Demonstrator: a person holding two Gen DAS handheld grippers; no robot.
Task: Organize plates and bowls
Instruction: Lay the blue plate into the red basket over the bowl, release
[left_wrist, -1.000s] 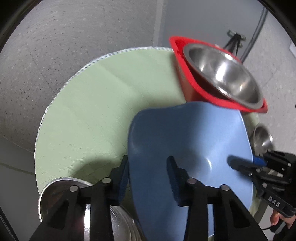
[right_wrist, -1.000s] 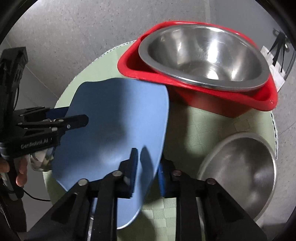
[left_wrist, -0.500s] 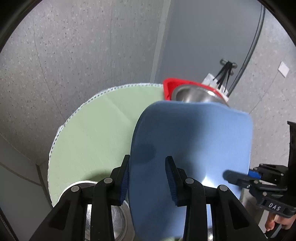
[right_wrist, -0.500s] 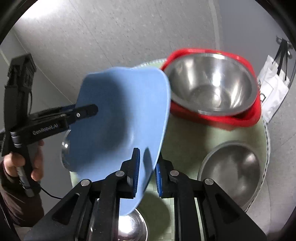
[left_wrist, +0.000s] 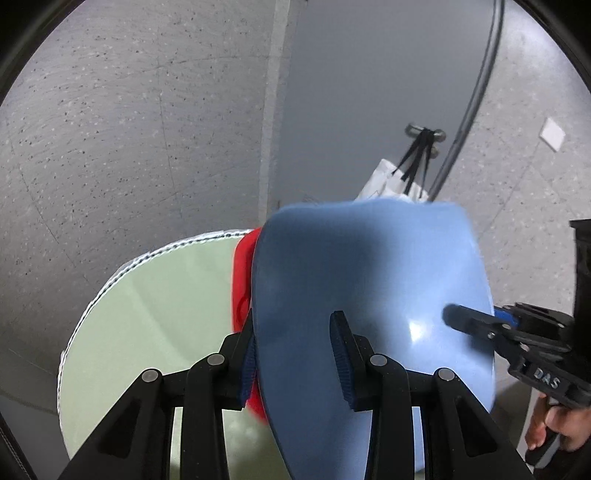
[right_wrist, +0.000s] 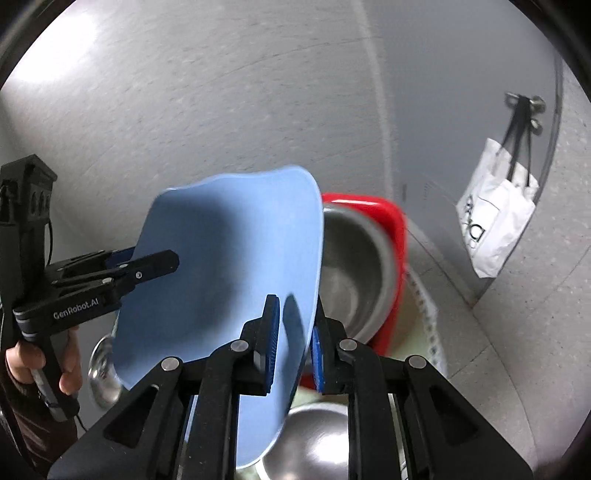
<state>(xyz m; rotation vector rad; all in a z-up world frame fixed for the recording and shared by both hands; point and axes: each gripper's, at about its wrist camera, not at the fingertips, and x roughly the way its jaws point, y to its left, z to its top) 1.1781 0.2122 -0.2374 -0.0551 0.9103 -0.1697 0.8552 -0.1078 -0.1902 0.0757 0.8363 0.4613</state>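
Observation:
A blue plate (left_wrist: 369, 295) hangs in the air above the table, tilted up on edge and held from both sides. My left gripper (left_wrist: 295, 350) is shut on its left rim, one pad behind the plate and one on its face. My right gripper (right_wrist: 293, 343) is shut on the opposite rim, and its black fingers (left_wrist: 476, 325) show at the plate's right edge in the left wrist view. Behind the plate (right_wrist: 229, 266) a red basin (right_wrist: 391, 258) holds a large steel bowl (right_wrist: 354, 266). The plate hides most of the basin (left_wrist: 242, 280) in the left wrist view.
A round table with a pale green cloth (left_wrist: 155, 314) lies below. A steel bowl (right_wrist: 314, 439) sits beneath the plate, and another (right_wrist: 103, 373) at the left near the person's hand (right_wrist: 66, 369). On the grey wall behind hangs a white bag (right_wrist: 495, 225).
Both grippers have lifted the blue plate up off the table and tipped it more upright. The table, basin and bowls have dropped lower in both views.

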